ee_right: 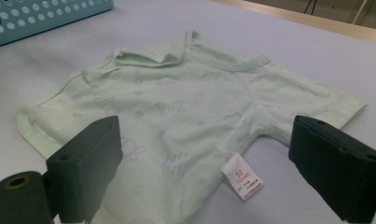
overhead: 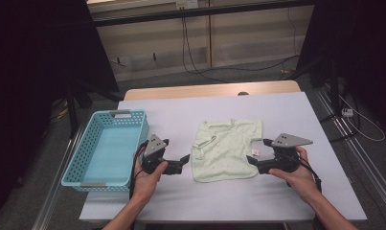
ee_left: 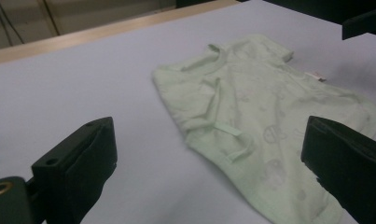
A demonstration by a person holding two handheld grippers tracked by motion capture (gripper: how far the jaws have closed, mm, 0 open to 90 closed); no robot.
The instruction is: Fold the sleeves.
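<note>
Fabric: pale green baby shirt [overhead: 227, 149], thin and soft, judged light and floppy; sagging expected when lifted.
Location: laid flat mid-table [overhead: 286, 108], between both grippers, right of blue basket [overhead: 102, 153].
Left gripper [overhead: 185, 158]: jaws spread wide, nothing held.
Right gripper [overhead: 252, 160]: jaws spread wide, nothing held, at shirt edge near white tag [ee_right: 242, 181].
Grasp: hem corners or shoulder seams are best pinched.

Each hand-held gripper is black: the left hand-held gripper [overhead: 177, 161] and the right hand-held gripper [overhead: 259, 154] carry a grey three-cornered plate on top, thick blocky jaws, and a black cable trailing back along bare, sleeveless forearms. A brass-coloured ring sits beside one jaw.
</note>
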